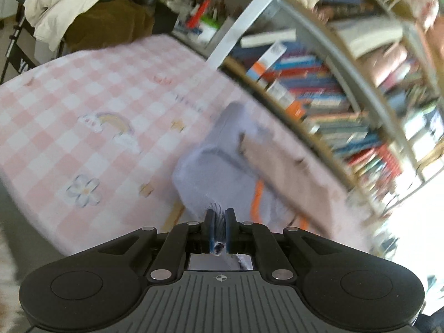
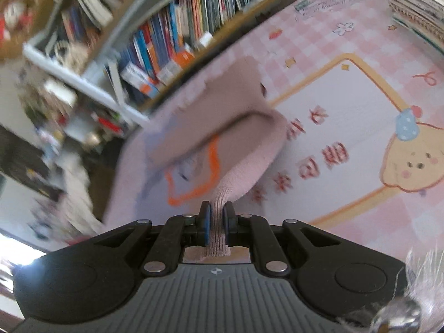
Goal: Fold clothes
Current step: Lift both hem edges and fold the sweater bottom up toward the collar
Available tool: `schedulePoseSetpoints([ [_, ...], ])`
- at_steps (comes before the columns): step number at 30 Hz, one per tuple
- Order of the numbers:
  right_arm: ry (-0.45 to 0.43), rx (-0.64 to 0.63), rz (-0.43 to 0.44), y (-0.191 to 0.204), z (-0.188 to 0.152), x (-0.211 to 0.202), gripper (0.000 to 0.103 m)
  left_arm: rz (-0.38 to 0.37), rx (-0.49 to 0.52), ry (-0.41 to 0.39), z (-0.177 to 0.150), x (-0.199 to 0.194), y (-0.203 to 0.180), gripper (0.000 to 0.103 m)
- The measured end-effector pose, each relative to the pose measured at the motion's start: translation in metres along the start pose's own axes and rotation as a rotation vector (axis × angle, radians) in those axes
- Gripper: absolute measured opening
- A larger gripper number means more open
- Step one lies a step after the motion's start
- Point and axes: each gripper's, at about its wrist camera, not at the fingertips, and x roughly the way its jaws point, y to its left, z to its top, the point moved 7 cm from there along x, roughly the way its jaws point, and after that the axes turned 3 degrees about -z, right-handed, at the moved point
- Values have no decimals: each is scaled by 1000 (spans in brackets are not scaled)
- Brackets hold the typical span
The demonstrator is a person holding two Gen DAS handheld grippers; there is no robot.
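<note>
Bookshelf point(image 2: 172, 36) crammed with books; both jaws pinch garment point(image 2: 238, 144) edges above checkered cloth point(image 1: 83, 97).

Mat point(image 2: 347, 127) print — blurred, no legible text

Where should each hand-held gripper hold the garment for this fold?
At opposite edges, as now. The right hand-held gripper pinches the ribbed pink hem of the garment; the left hand-held gripper pinches its lavender edge. Ribbing and edges bunch thin enough for closed jaws. Coming from the near side, away from the bookshelf, lets the cloth hang over the checked mat.
</note>
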Motion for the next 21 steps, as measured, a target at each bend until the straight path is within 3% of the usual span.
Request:
schedulePoseSetpoints([
  [8,-87,58,96,22,49,1,9,-99,-63,-108,45,2,-24,5],
  [21,-231,87,27,35,130,38,9,-151,-21,-142,122,66,-49,2],
])
